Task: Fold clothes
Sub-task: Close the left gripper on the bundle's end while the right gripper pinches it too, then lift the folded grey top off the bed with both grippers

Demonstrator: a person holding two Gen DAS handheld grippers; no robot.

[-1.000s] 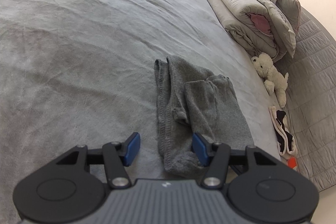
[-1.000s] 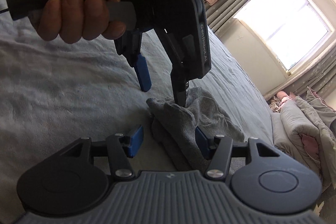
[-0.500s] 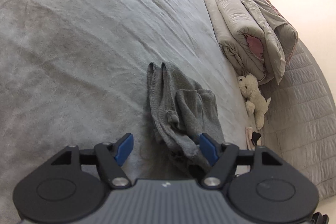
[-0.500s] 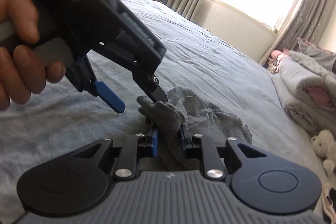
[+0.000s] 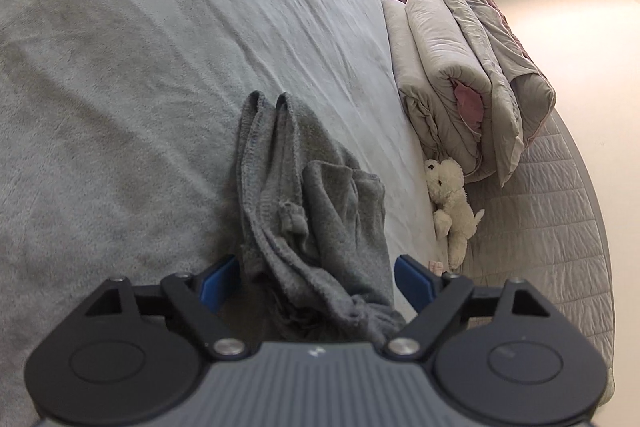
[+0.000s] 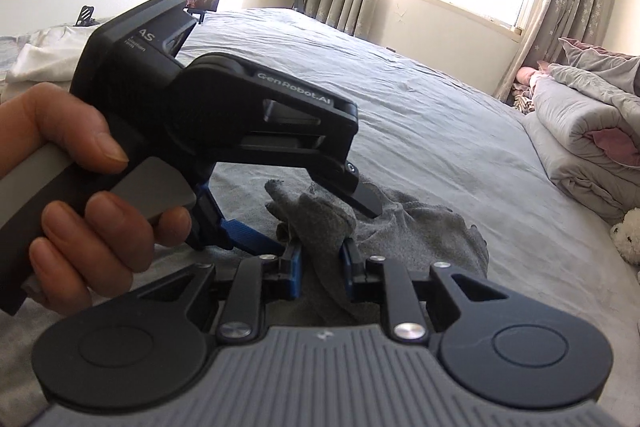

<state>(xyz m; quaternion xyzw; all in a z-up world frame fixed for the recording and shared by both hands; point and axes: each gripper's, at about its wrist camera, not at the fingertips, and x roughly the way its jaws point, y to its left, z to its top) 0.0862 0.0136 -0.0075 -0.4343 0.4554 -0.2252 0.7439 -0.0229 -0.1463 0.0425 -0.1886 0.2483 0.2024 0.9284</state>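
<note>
Garment: the grey knit garment (image 5: pixel 316 223) lies crumpled in a long heap on the bed (image 5: pixel 140 67), its near end lifted up between my two tools.
Right gripper: my right gripper (image 6: pixel 320 261) is nearly closed, its blue pads pinching a raised fold of the grey cloth. I judge this pinch keeps the edge up so the other side can find it.
Left gripper: my left gripper (image 5: pixel 318 281) has just been opening and stands wide, the near end of the garment between its fingers but neither pad pressing on it. In the right view it hovers just above the pinched fold, in a person's hand (image 6: pixel 76 195).
Step in hand: I read this as regrasping for a second hold before spreading or folding.
Far right: a rolled duvet (image 5: pixel 460 75) and a white plush toy (image 5: pixel 452 203) lie well apart from the work.
</note>
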